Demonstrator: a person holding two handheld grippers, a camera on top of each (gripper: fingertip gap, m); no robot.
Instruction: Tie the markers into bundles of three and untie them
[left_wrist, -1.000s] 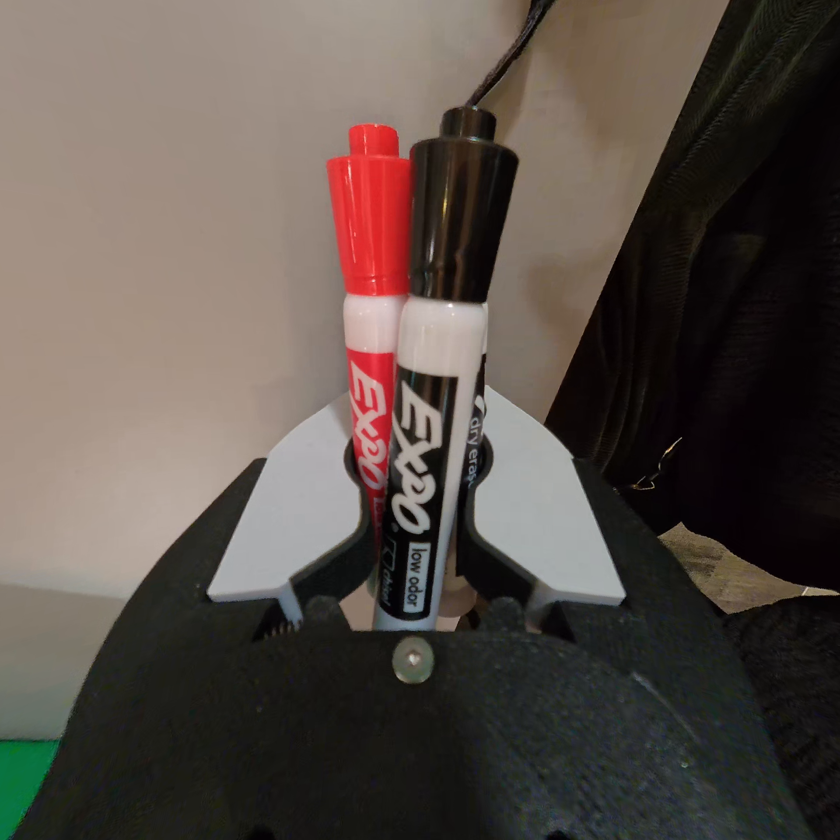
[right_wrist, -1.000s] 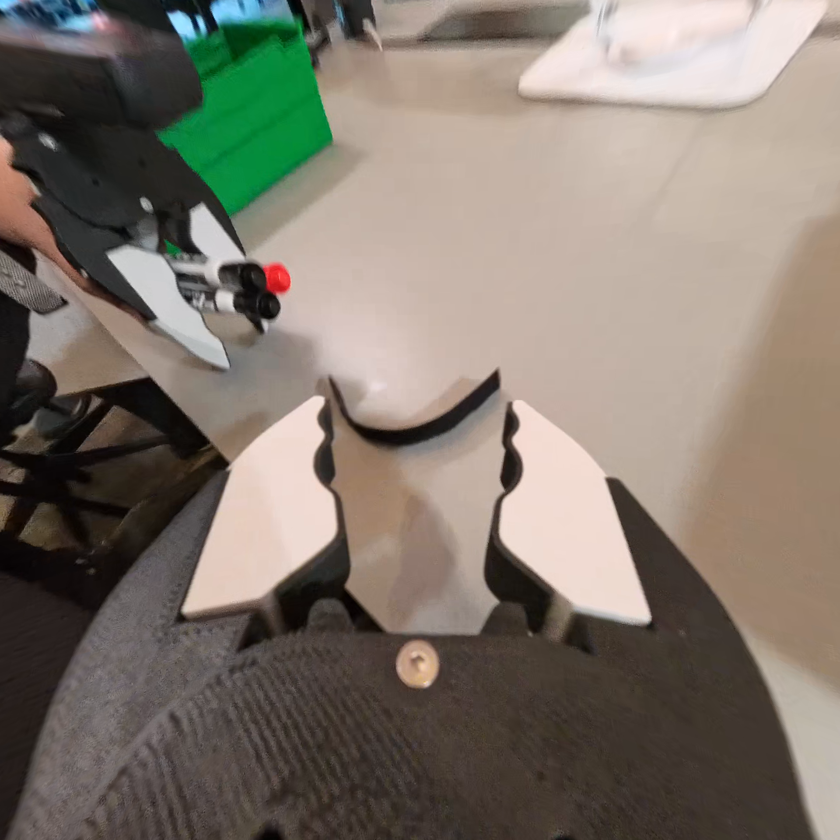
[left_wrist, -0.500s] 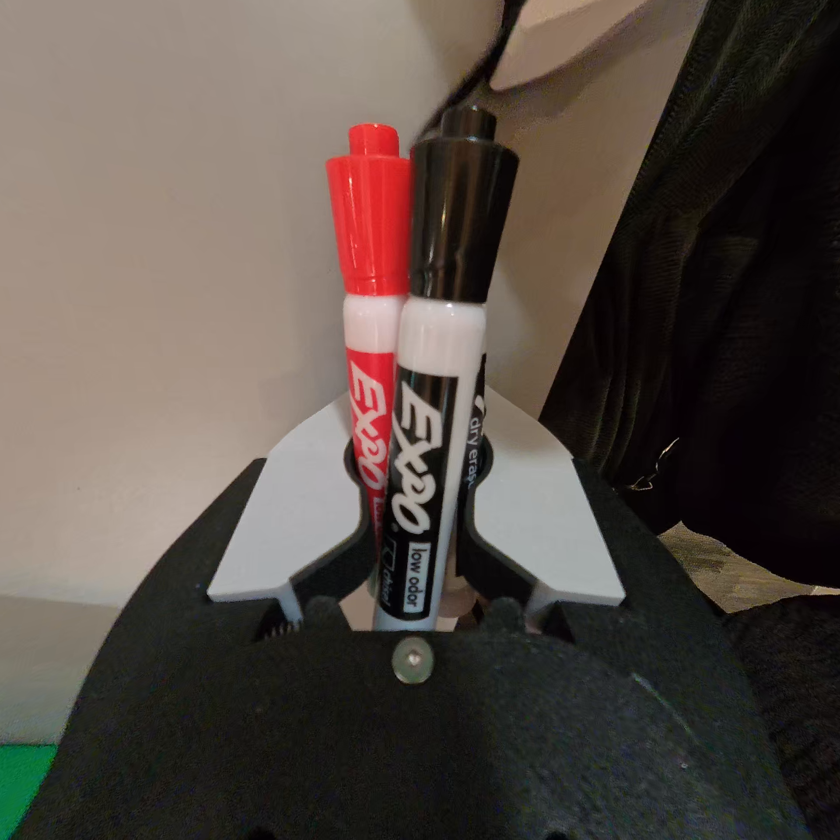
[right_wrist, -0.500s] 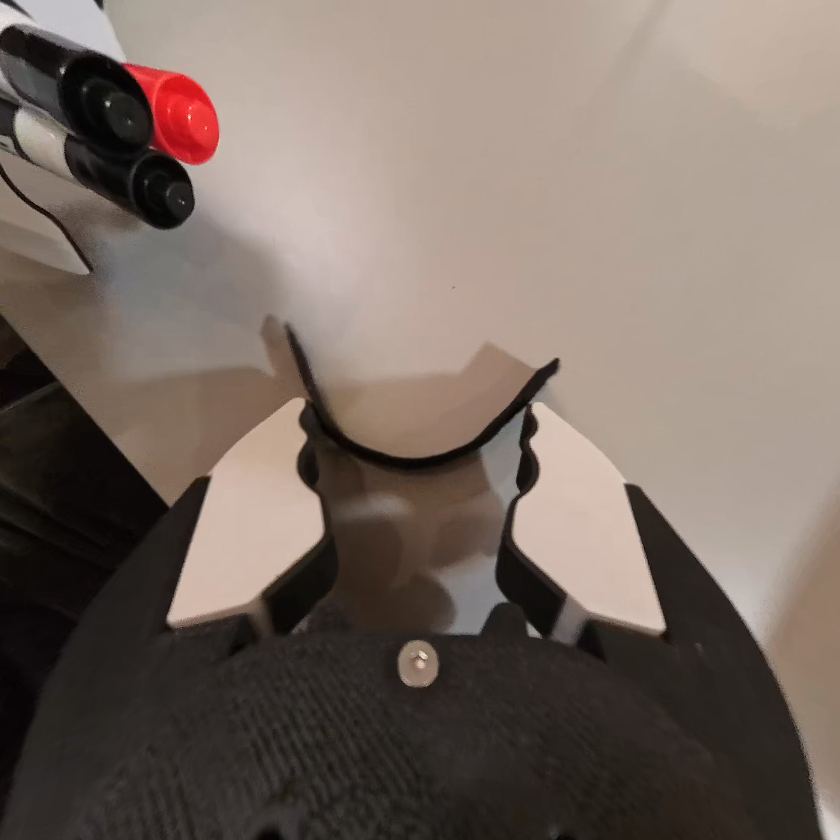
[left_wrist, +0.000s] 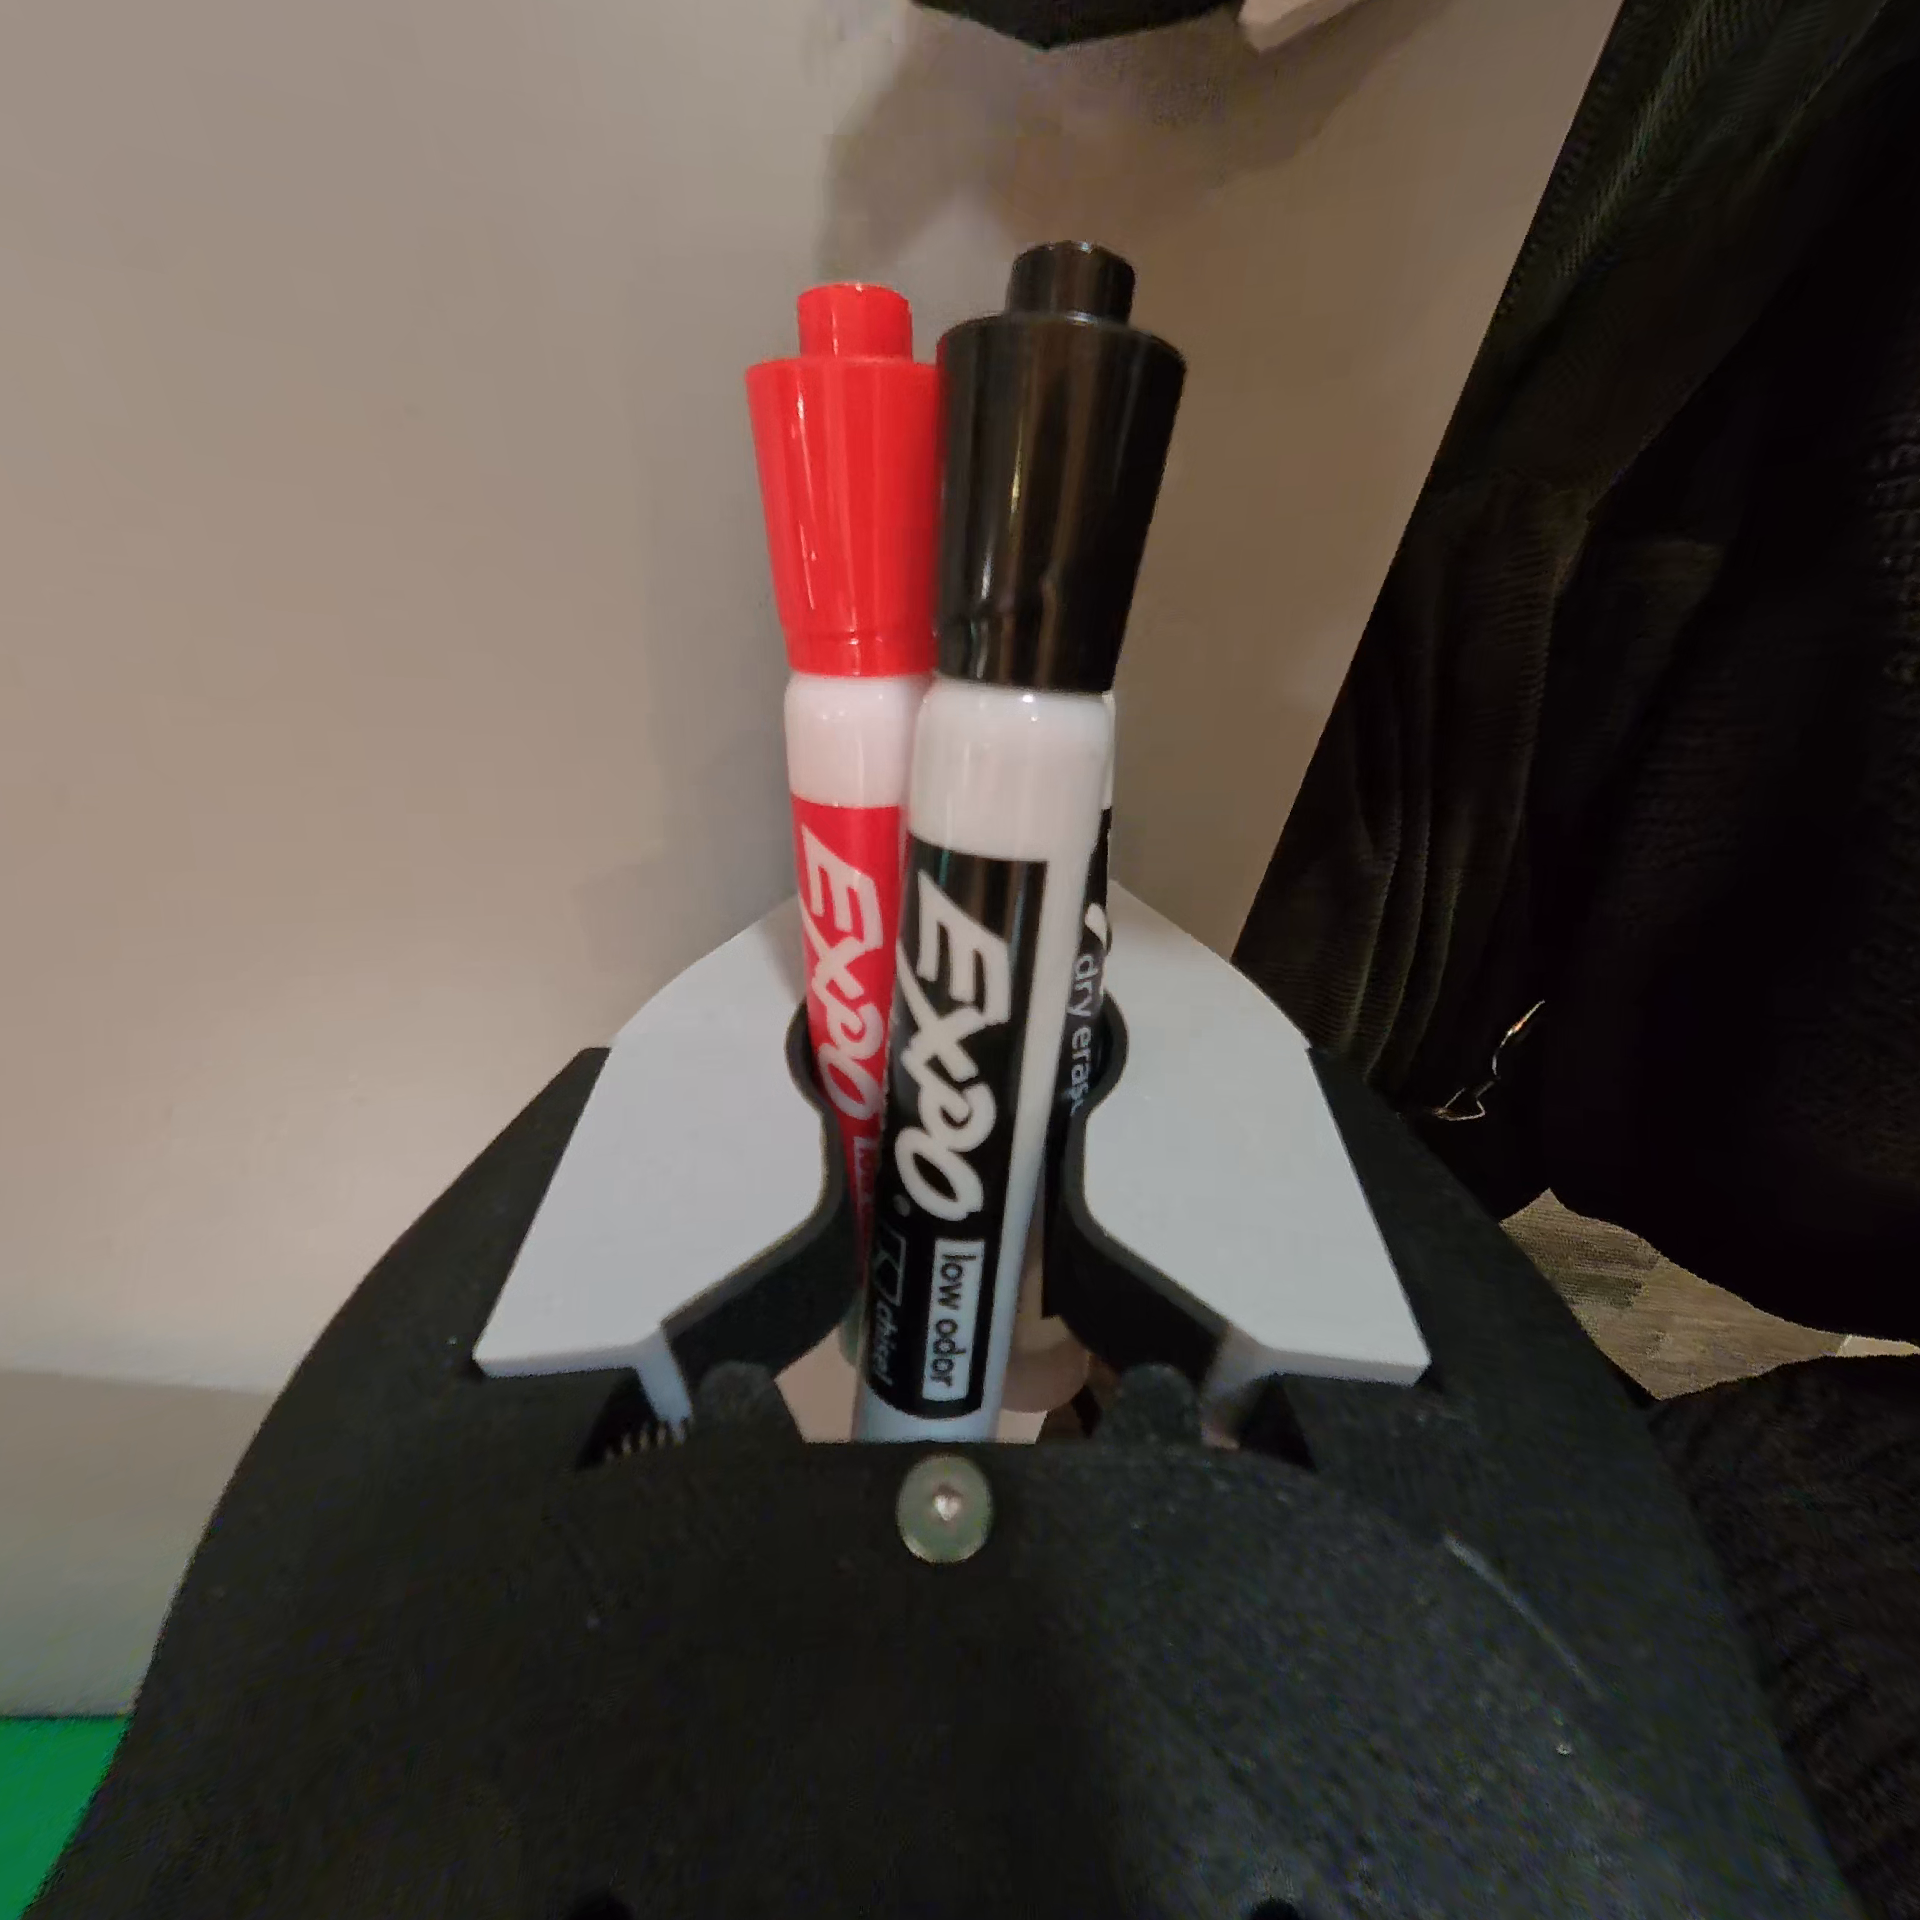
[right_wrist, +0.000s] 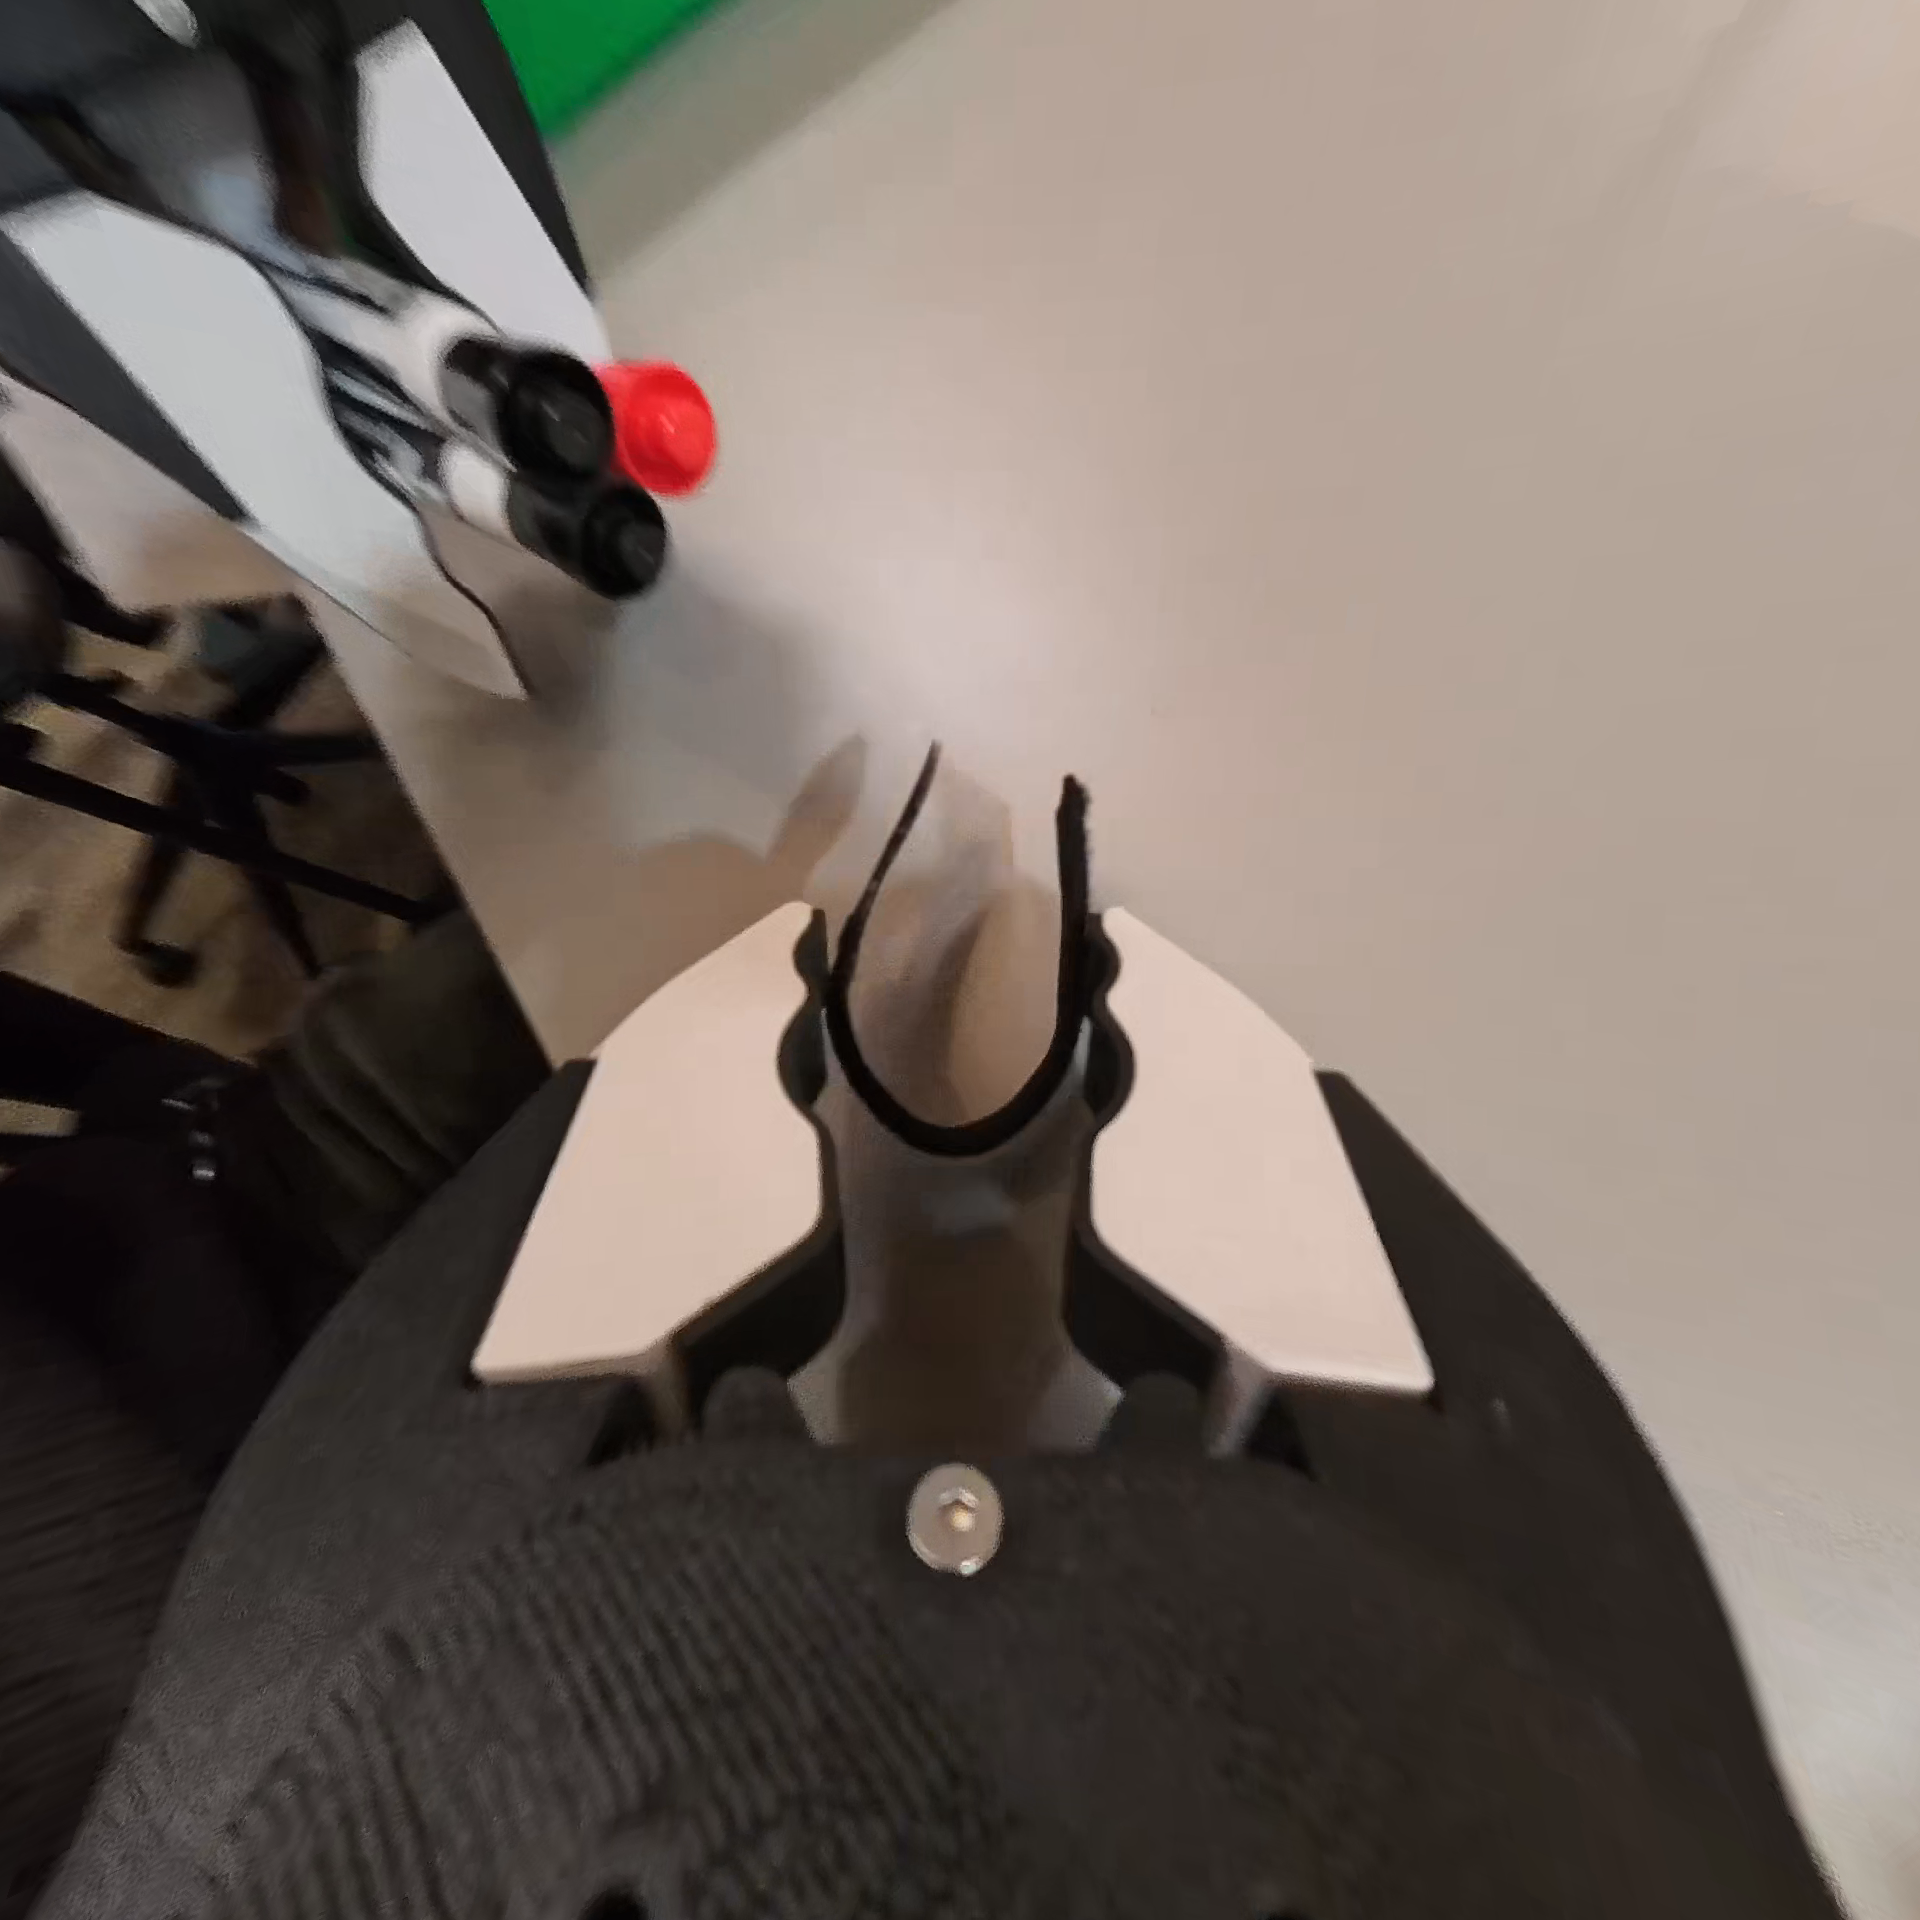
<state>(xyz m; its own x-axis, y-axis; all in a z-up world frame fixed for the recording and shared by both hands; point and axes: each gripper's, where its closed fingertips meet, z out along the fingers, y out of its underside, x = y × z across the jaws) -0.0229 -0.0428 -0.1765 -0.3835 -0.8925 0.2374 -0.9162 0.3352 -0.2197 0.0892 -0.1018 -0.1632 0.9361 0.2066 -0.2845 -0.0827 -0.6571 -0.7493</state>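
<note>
1. Since the earlier frame, right tongs (right_wrist: 956, 997) have narrowed, bending the black strap (right_wrist: 940, 1112) into a tight U.
2. Left tongs (left_wrist: 951, 1049) clamped on three markers (left_wrist: 997, 831), above the worktop (right_wrist: 1351, 520) near its edge.

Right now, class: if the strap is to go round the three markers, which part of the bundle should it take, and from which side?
Take the markers around the bare barrels below the caps, above the left gripper, coming cap-end first. The right gripper holds the strap as an open U.
</note>
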